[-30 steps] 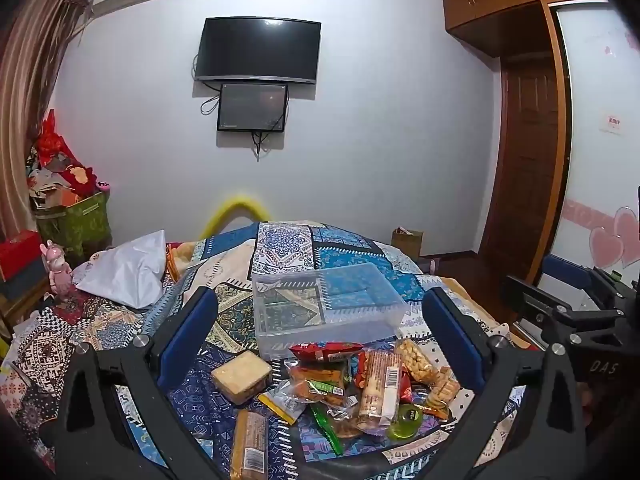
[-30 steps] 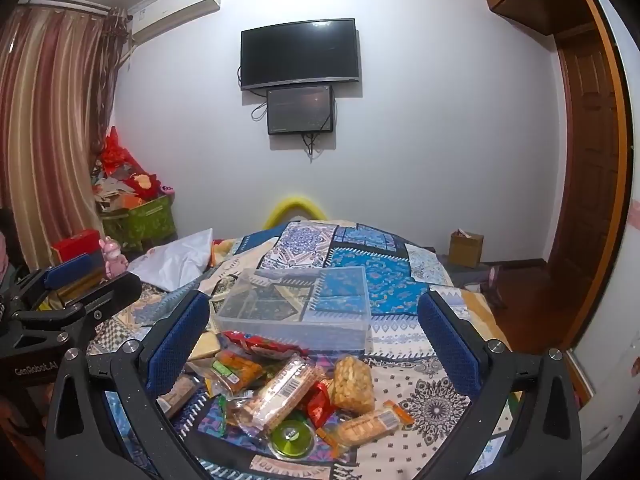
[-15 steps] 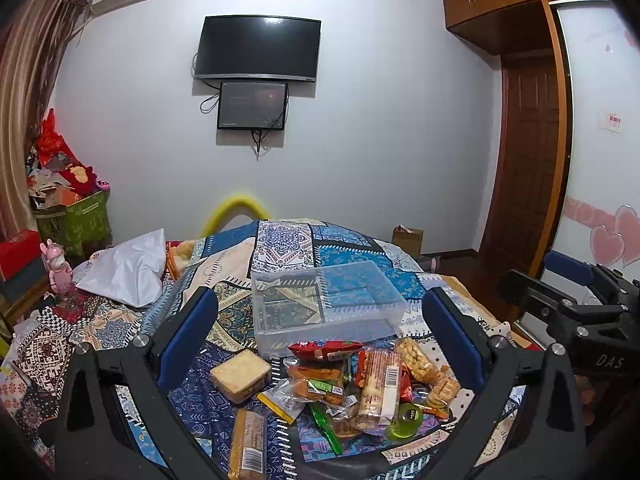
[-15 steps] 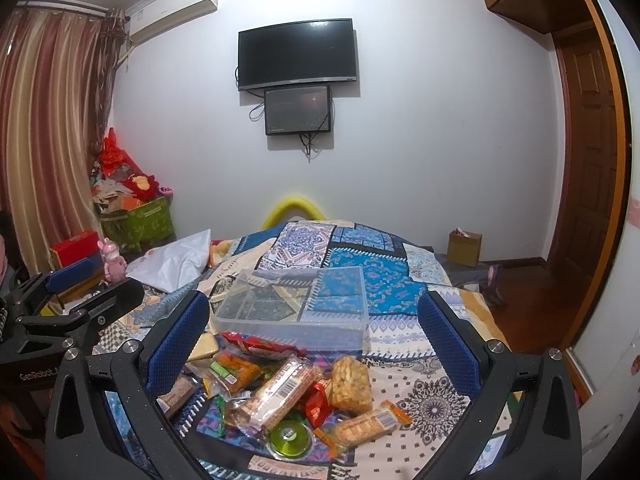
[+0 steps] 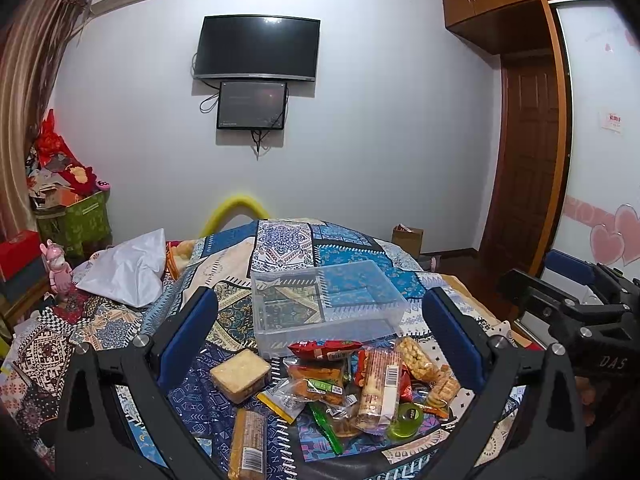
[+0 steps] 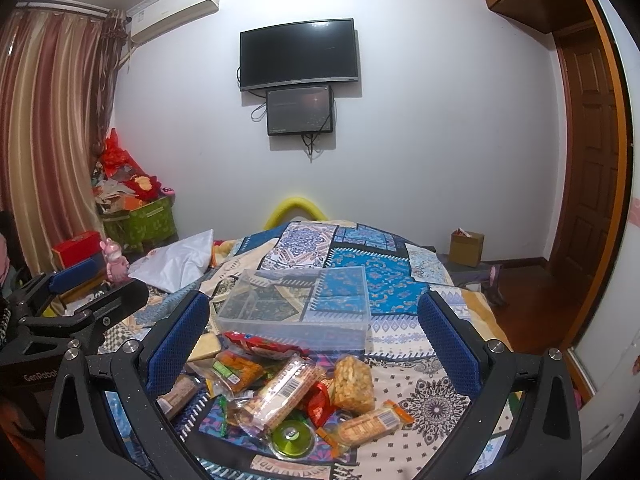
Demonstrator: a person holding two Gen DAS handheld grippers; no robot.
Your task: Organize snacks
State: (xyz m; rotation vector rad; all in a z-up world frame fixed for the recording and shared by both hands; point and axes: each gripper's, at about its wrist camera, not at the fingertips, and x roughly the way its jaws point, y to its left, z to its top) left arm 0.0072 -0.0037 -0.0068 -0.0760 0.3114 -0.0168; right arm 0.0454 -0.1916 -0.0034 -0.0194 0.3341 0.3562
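A clear plastic divided box (image 5: 324, 306) (image 6: 296, 306) lies empty on a patterned quilt. In front of it is a heap of wrapped snacks (image 5: 360, 384) (image 6: 288, 392): bars, a red packet, a square cracker pack (image 5: 240, 375), a green jelly cup (image 5: 407, 423) (image 6: 293, 438). My left gripper (image 5: 320, 328) is open and empty, held above the heap. My right gripper (image 6: 312, 328) is open and empty too, just right of the left one. Each gripper shows at the edge of the other's view.
A white plastic bag (image 5: 128, 272) lies on the quilt at the left. A pink toy (image 6: 114, 258), red boxes and a green crate (image 6: 140, 220) stand by the curtain. A cardboard box (image 6: 466, 248) sits on the floor near the wooden door at the right.
Both grippers have drifted only slightly; the view has barely shifted. Nothing was taken hold of or moved.
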